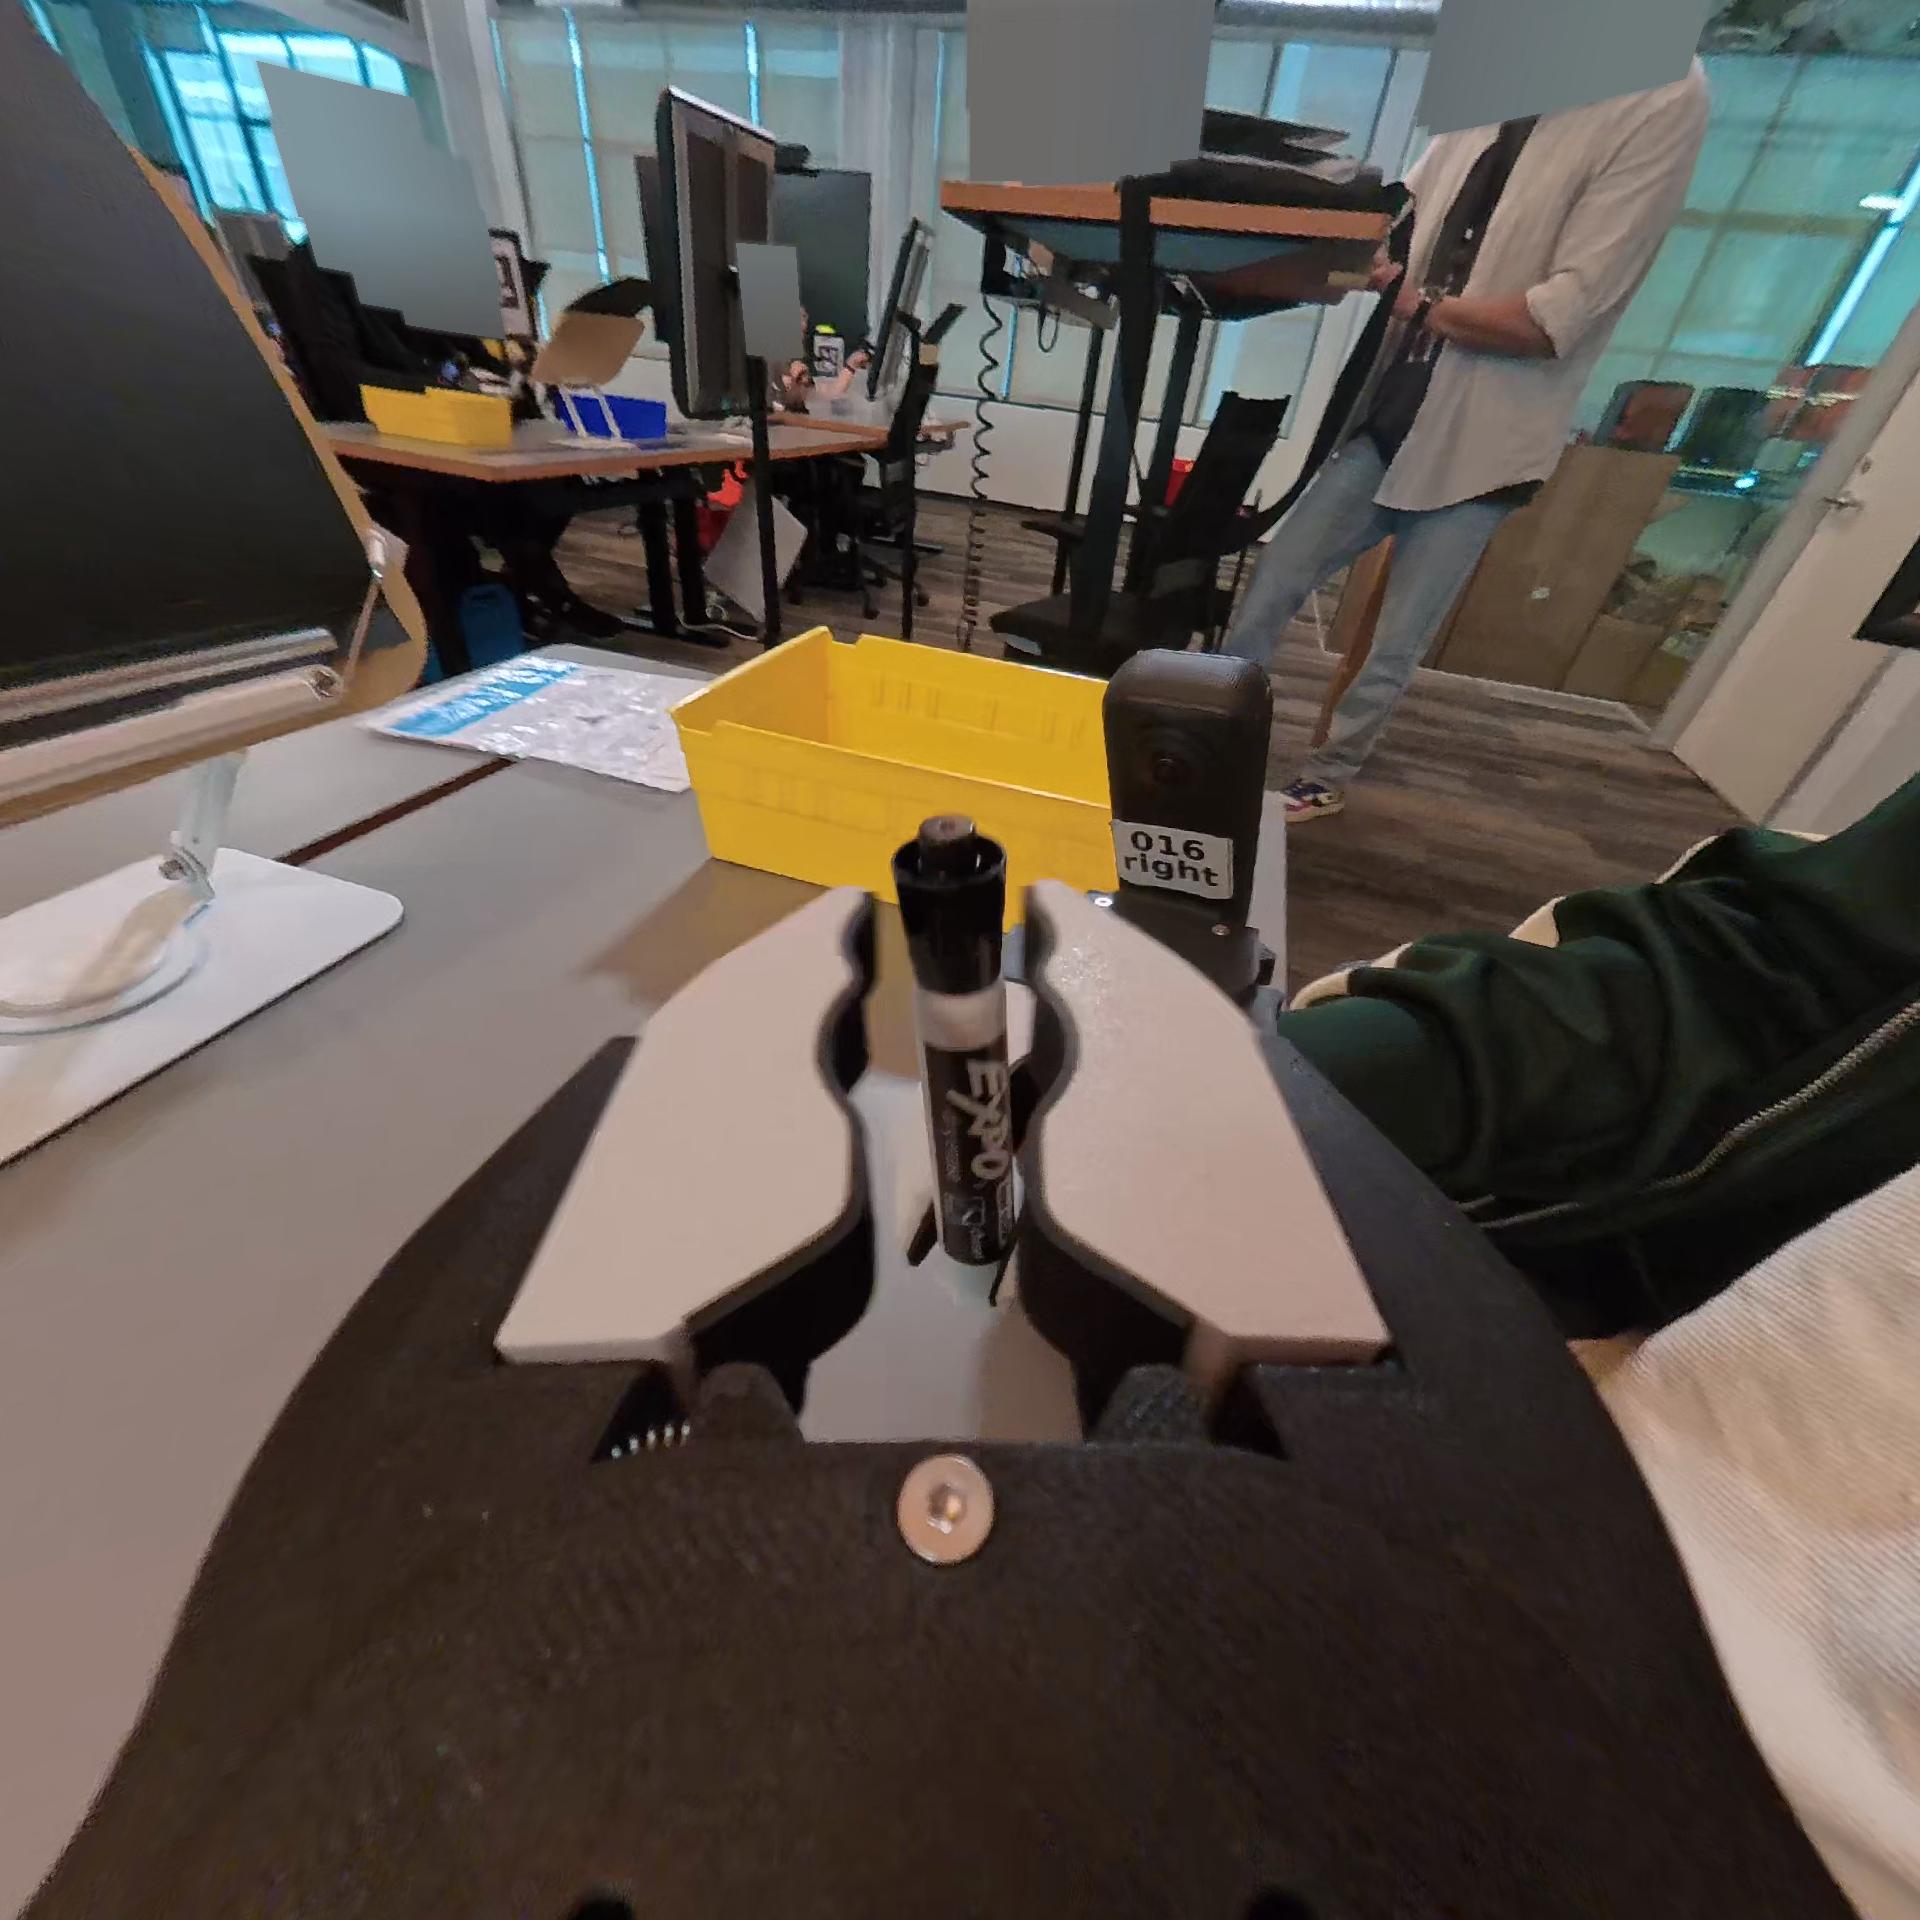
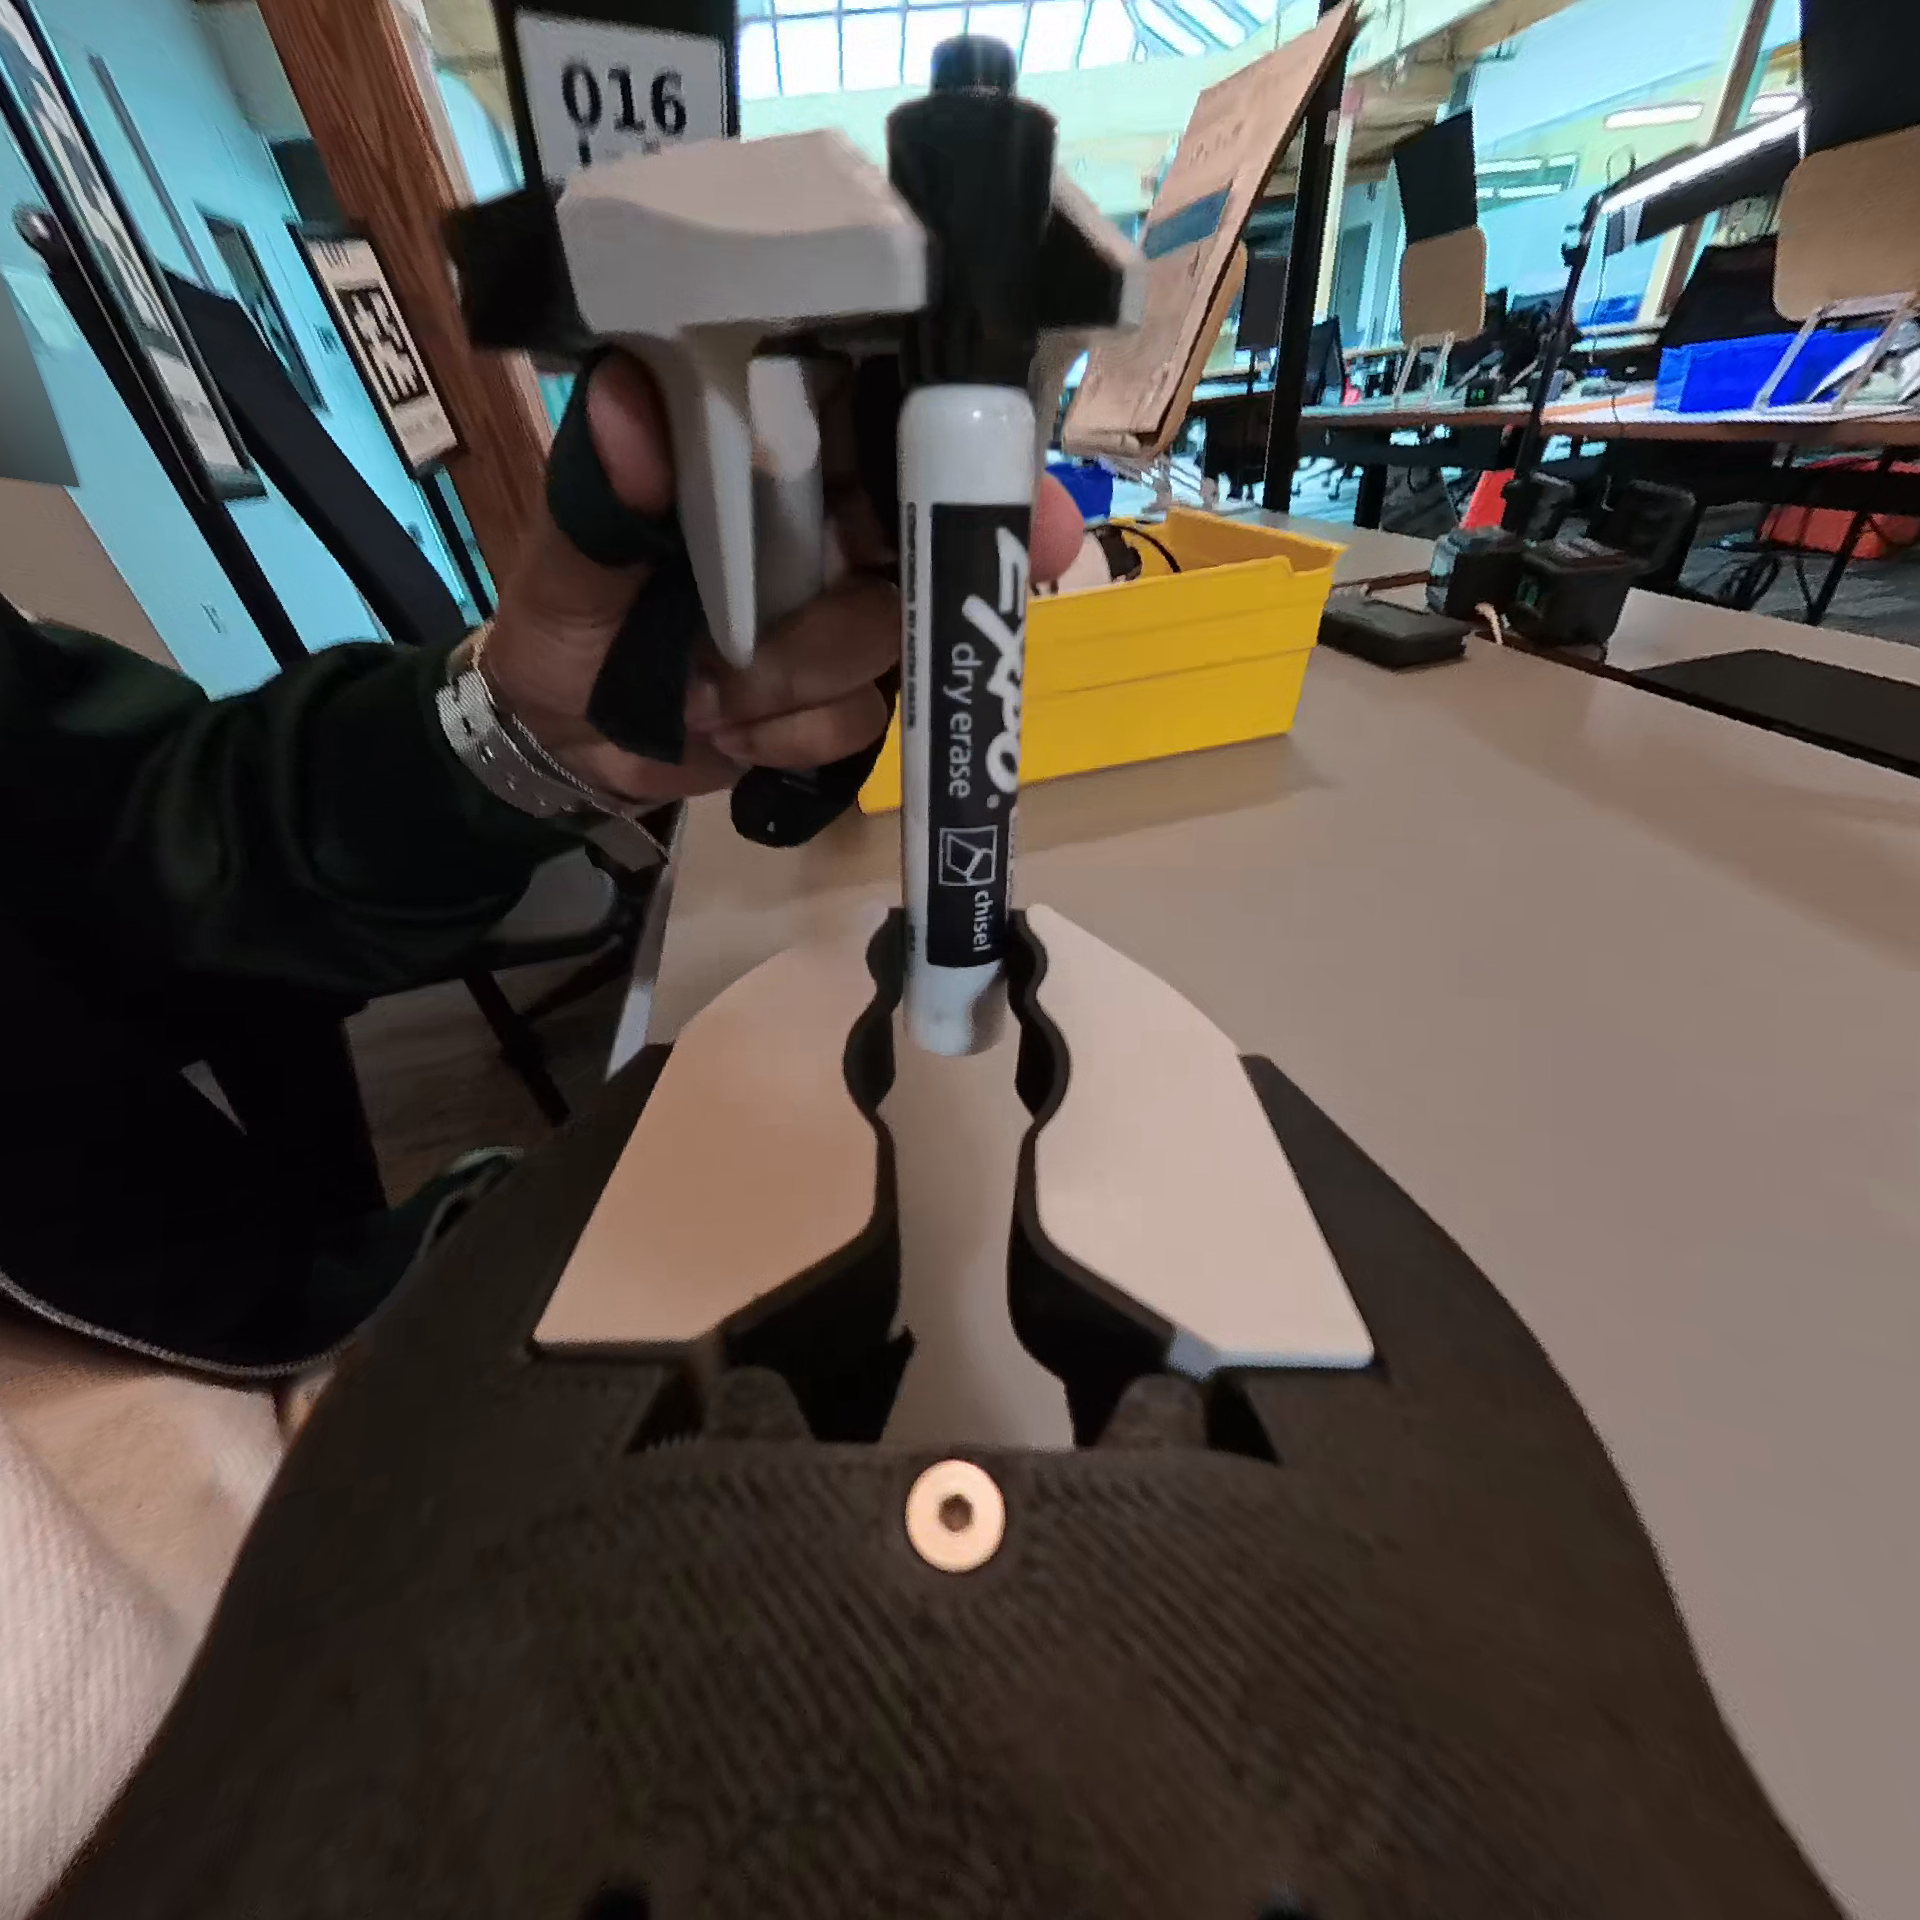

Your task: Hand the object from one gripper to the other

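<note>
A dry-erase marker (image 1: 961,1091) with a white barrel and black cap stands upright above the grey table (image 1: 312,1195). My left gripper (image 1: 948,914) sits around the cap, and a thin gap shows on each side of it. In the right wrist view my right gripper (image 2: 954,935) is closed on the lower end of the marker (image 2: 961,675). The left gripper (image 2: 971,208) is blurred at the cap above it, held by a hand (image 2: 644,623). The right gripper's camera housing (image 1: 1184,748) shows just beyond the left fingers.
A yellow bin (image 1: 883,665) stands on the table right behind the grippers; it also shows in the right wrist view (image 2: 1174,665). A monitor stand (image 1: 156,935) is at the left. Black devices (image 2: 1527,582) lie at the far right. A person (image 1: 1455,416) stands beyond the table. The left gripper's tips are roughly 9 centimetres from the right gripper's.
</note>
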### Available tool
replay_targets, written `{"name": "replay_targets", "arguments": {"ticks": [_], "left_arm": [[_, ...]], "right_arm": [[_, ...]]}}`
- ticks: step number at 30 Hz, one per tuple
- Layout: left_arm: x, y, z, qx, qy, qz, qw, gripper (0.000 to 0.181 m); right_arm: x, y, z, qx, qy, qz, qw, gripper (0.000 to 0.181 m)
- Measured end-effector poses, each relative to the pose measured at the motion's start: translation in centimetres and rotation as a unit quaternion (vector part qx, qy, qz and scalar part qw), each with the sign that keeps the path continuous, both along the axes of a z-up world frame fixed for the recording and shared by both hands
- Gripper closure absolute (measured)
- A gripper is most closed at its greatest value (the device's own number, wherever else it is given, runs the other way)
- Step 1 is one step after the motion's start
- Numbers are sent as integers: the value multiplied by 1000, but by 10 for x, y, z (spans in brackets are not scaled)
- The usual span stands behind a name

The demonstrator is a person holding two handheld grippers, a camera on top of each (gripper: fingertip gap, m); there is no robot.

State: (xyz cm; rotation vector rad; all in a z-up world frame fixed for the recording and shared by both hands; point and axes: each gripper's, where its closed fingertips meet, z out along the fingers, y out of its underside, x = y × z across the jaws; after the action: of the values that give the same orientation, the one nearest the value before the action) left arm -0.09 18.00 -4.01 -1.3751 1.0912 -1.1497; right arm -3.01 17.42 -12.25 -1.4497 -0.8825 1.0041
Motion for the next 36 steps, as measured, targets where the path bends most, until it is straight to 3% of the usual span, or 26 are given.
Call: {"name": "replay_targets", "arguments": {"ticks": [2, 5, 8, 11, 14, 21, 26, 34, 36], "left_arm": [[1, 2, 2, 17, -1, 15, 1000, 121], [1, 2, 0, 24, -7, 15, 1000, 117], [2, 2, -8, -4, -19, -5, 1000, 125], [3, -1, -21, -44, -30, -46, 998, 145], [5, -2, -32, -72, -41, -64, 995, 151], [8, -8, -41, -46, -61, -73, 994, 160], [11, -11, -44, -60, -71, -85, 992, 156], [11, -8, -45, -31, -63, -62, 996, 161], [10, -4, -46, -26, -66, -51, 996, 161]], "right_arm": [[3, 2, 8, -5, 27, -5, 1000, 161], [13, 6, 15, -5, 51, -16, 999, 161], [23, 11, 17, 1, 49, -31, 998, 161], [26, 13, 17, 15, 31, -39, 999, 161], [25, 12, 14, 11, 27, -34, 999, 161], [15, 5, 10, 17, 8, -19, 1000, 161], [13, 4, 9, 11, 8, -14, 1000, 161], [15, 4, 11, 22, 13, -9, 1000, 161], [23, 9, 5, 20, -1, -16, 1000, 152]]}}
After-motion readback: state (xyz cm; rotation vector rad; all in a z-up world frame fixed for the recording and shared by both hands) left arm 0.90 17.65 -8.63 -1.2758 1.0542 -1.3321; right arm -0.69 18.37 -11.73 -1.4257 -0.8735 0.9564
